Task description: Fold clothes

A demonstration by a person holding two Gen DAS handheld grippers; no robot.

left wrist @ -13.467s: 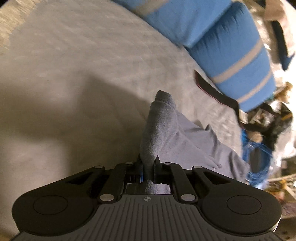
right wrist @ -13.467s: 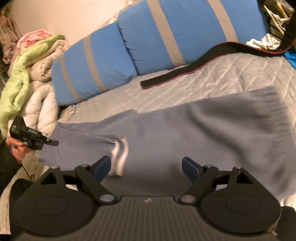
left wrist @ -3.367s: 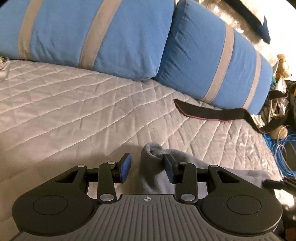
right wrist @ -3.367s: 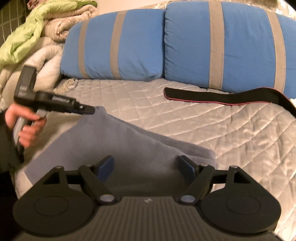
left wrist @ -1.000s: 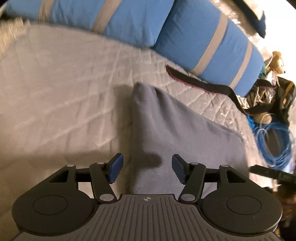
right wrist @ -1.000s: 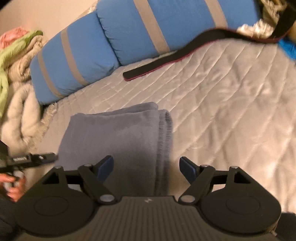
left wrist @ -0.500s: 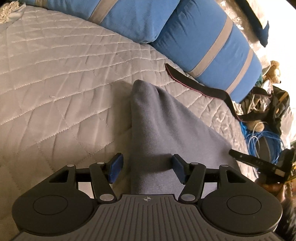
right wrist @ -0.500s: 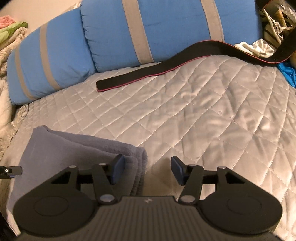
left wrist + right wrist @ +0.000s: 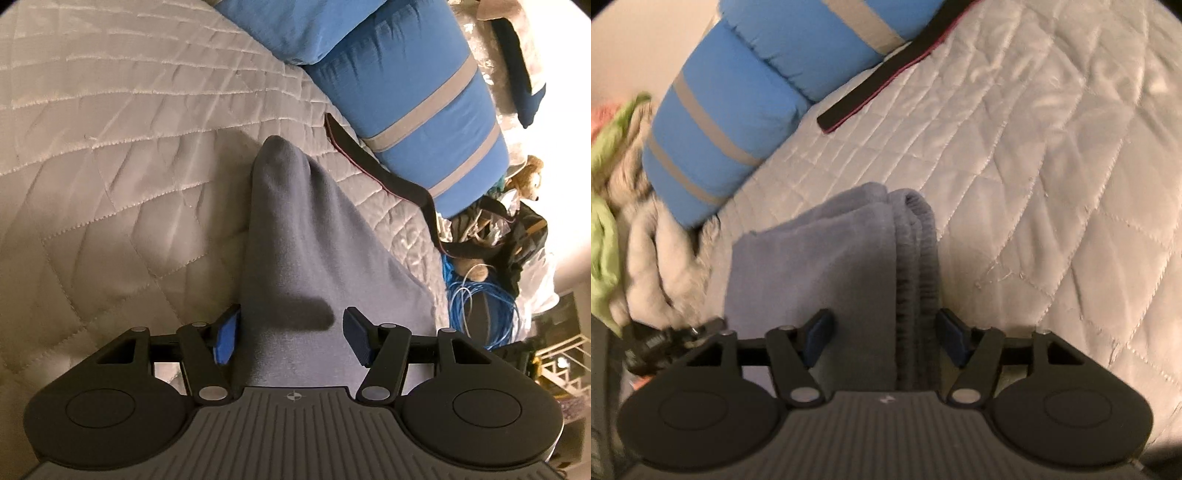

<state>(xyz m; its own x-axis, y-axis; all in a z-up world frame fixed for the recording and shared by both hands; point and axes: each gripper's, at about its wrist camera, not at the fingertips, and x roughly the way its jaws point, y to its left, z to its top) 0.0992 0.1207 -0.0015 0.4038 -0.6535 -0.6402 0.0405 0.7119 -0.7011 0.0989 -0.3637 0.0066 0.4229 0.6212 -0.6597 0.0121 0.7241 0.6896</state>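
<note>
Both claws, left [image 9: 291,334] and right [image 9: 884,334], closing but still spread, straddle soft folded grey fleece [image 9: 295,229].

Left gripper [image 9: 291,332], black two-finger tool with blue pads: angled downward, jaws partly apart, just been closing, cloth between them, pads not pressing. Right gripper [image 9: 886,334], same make: angled downward, jaws partly apart, just been closing, pads not pressing.
</note>
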